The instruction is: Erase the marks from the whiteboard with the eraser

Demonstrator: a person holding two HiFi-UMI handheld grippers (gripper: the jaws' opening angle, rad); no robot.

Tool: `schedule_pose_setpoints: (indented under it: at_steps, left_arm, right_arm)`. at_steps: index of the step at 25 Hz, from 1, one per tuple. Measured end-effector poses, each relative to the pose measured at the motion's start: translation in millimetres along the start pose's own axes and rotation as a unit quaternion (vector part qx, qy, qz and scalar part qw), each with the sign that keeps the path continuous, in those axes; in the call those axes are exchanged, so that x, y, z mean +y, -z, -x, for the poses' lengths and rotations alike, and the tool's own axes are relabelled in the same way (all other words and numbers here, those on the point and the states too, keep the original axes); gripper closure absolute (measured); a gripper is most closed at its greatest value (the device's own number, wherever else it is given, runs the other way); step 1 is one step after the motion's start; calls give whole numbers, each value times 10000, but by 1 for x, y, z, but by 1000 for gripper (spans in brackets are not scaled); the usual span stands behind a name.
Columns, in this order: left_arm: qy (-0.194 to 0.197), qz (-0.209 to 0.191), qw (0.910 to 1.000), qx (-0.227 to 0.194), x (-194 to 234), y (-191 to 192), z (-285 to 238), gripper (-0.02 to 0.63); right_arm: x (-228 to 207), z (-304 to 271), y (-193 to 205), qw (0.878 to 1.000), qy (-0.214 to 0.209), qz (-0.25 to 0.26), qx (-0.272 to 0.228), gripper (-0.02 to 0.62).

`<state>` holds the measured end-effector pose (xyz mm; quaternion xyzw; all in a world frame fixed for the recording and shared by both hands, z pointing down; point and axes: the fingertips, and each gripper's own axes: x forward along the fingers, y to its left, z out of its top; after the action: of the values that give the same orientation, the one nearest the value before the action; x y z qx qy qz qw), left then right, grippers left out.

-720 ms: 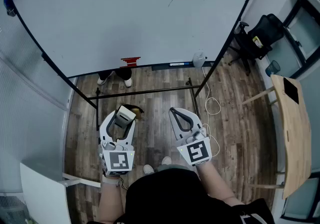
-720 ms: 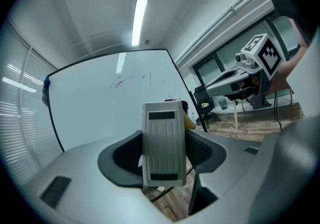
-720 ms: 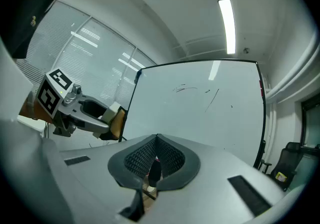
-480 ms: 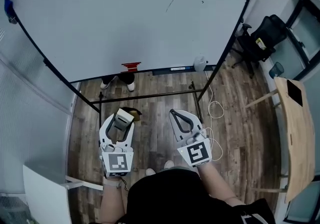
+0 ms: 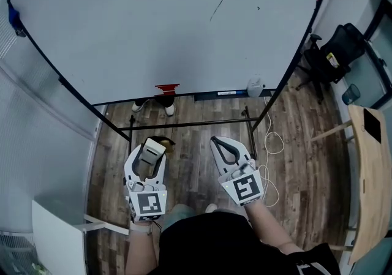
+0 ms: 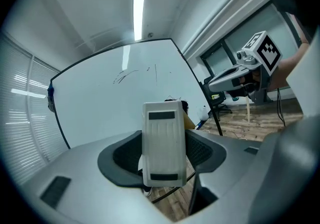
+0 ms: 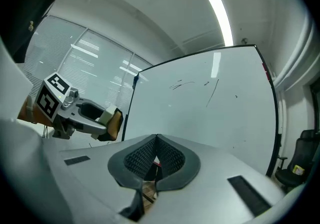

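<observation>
This looks like an office or meeting room. A large whiteboard [image 5: 153,35] on a black wheeled stand fills one side, and a black office chair [image 5: 340,53] stands near a pale wooden table [image 5: 370,176]. The floor [image 5: 196,145] is wood plank, slatted blinds [image 7: 95,63] cover the windows, and a strip light [image 6: 138,13] runs along the white ceiling.

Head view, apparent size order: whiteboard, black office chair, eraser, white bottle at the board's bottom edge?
1. Large white black-framed whiteboard
2. Black office chair
3. White rectangular eraser and small white plastic bottle look alike; the eraser sits nearer the camera, so unranked.
</observation>
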<state>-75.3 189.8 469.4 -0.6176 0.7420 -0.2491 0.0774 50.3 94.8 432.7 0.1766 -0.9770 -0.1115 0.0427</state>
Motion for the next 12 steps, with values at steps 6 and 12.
schedule_pose_setpoints:
  at_steps: [6,12]
  left_arm:
    - [-142,49,9998,155,24,22,-26,339]
    - [-231,18,9997,76,85,36,-82,339]
  right_arm:
    - [-3,-44,18,9998,-123,-33,179,569]
    - [-21,-119,20,9996,78,-104,242,568]
